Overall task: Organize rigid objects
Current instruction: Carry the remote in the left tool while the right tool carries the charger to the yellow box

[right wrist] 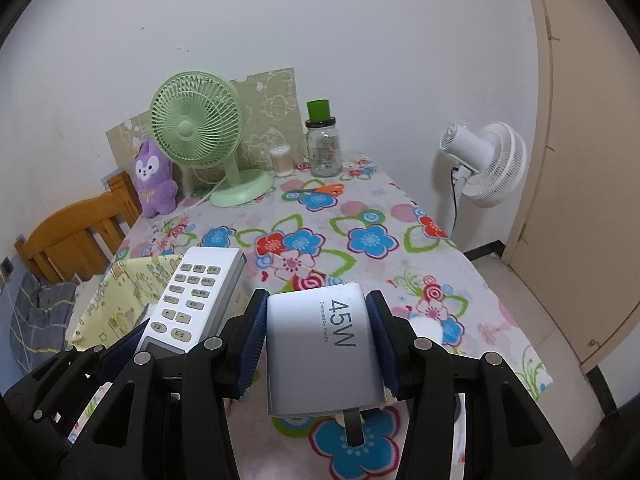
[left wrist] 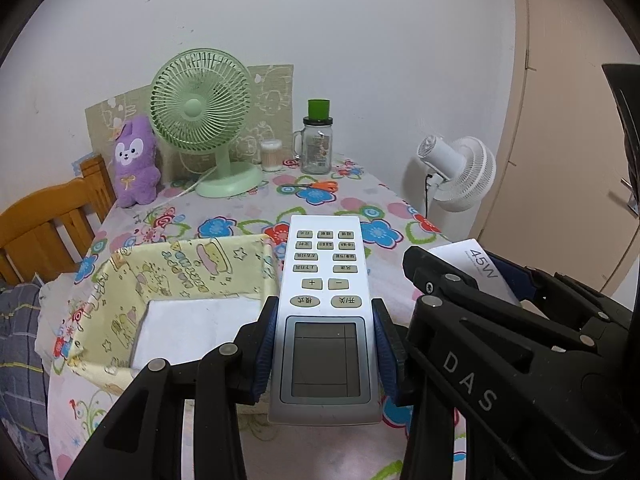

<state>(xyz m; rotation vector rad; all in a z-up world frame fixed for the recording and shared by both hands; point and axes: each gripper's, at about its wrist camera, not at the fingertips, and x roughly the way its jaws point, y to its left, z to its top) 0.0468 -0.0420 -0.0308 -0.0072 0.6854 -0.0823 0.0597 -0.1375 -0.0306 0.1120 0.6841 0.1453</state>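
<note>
L gripper (left wrist: 325, 354): your jaws clamp white remote (left wrist: 325, 292), keypad toward 12 o'clock.
R gripper (right wrist: 316, 346): your jaws clamp 45W charger (right wrist: 320, 344).
Basket (left wrist: 132, 280): 9 o'clock of remote.

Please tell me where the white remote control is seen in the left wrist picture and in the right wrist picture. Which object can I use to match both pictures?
Left wrist view: the remote control is at lower centre, clamped between the left gripper pads, buttons facing up.
Right wrist view: the remote control is at lower left, slanted, beside the 45W charger.
Shared landmark: the green desk fan by the wall.
</note>
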